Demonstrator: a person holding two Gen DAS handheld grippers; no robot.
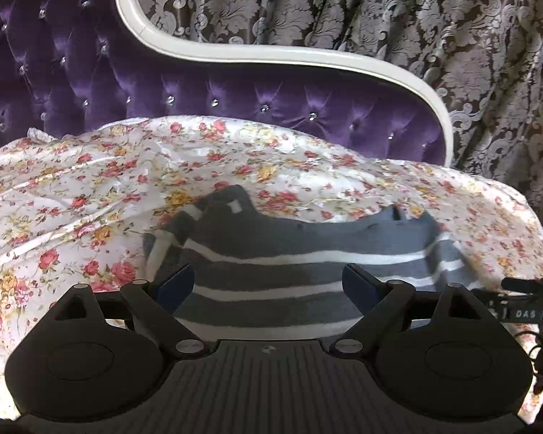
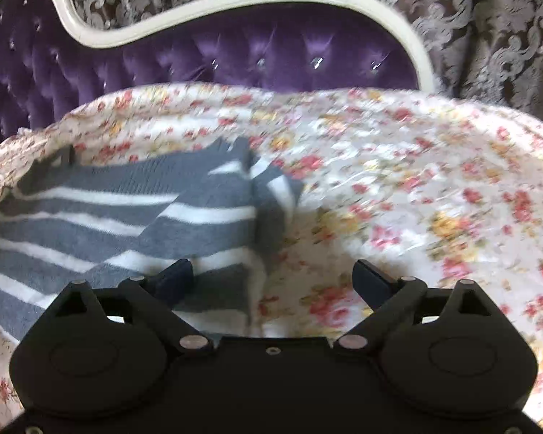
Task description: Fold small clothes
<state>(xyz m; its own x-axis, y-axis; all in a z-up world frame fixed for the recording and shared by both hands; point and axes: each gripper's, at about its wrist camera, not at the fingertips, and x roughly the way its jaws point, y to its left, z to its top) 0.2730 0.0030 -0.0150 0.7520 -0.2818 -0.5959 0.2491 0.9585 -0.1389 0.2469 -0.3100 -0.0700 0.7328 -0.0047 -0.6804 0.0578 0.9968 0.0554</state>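
A small grey top with white stripes [image 1: 289,246] lies flat on a floral sheet [image 1: 90,195], its sleeves folded in at the sides. My left gripper [image 1: 269,282] is open and empty, fingers spread just above the top's near part. In the right wrist view the same striped top [image 2: 126,217] lies to the left, with a folded sleeve [image 2: 271,188] at its right edge. My right gripper [image 2: 275,278] is open and empty over the top's right hem, its right finger over the bare sheet [image 2: 416,188].
A purple tufted sofa back [image 1: 90,72] with a white curved frame [image 1: 271,54] rises behind the sheet. Patterned grey curtains [image 1: 452,36] hang behind it. The other gripper's black body [image 1: 525,307] shows at the right edge of the left wrist view.
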